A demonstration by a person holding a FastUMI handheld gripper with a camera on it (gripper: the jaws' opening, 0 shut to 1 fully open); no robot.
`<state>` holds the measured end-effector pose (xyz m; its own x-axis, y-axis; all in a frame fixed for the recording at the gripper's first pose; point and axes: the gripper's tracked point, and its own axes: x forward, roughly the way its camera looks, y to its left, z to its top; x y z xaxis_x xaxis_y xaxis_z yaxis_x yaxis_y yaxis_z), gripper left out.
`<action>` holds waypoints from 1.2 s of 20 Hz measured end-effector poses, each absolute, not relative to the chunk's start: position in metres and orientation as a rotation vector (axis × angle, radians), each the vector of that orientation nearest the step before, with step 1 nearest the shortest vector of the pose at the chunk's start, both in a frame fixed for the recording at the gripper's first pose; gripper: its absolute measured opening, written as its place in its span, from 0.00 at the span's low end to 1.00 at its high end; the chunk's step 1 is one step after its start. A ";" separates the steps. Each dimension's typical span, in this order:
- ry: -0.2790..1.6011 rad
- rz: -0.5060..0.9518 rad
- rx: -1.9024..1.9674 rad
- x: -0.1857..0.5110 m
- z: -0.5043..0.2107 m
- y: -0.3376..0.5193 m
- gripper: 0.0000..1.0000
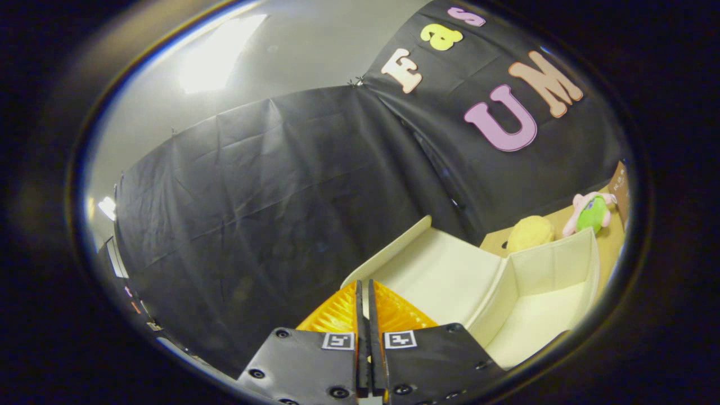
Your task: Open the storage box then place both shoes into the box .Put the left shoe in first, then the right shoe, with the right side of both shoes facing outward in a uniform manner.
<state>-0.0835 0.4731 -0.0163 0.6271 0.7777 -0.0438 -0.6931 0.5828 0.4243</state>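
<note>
Holding pattern: I have the gripper (364, 295) raised and tipped, looking across the booth more than down at the work
Fingers: pressed together with only a thin seam between them and nothing caught in it — I read that as empty travel, not a grasp
Storage box: the storage box (554, 281) sits ahead of the fingers and off to their right, pale and open toward me, its inside bare as far as I can see
Lid: the lid (433, 270) is swung out and lies like a ramp just beyond the fingertips, joined to the box along one edge — so I judge the opening step done
Shoes: I cannot find either shoe from here, so I cannot say where the left one lies; my guess is they are below or behind where I am looking
Why the box sits so: with the lid folded away from the mouth, the opening faces my approach, which should let a shoe slide in sideways with its right side outward
Table: the brown table (610, 242) carries the box, and past it a yellow plush (530, 233) and a pink and green plush (592, 212) rest near the wall, well apart from the fingers and not part of my job
Next, as I judge it: swing down, find the left shoe first, part the fingers only when lined up on it
</note>
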 end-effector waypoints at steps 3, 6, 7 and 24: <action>0.263 0.870 0.348 -0.073 -0.035 0.476 0.32; 0.247 0.876 0.283 -0.082 -0.043 0.464 0.62; 0.230 0.869 0.262 -0.077 -0.043 0.467 0.74; 0.253 0.292 -0.163 -0.013 -0.081 0.164 1.00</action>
<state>-0.0128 0.1640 -0.0814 0.9263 0.2633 -0.2693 -0.3041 0.9448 -0.1220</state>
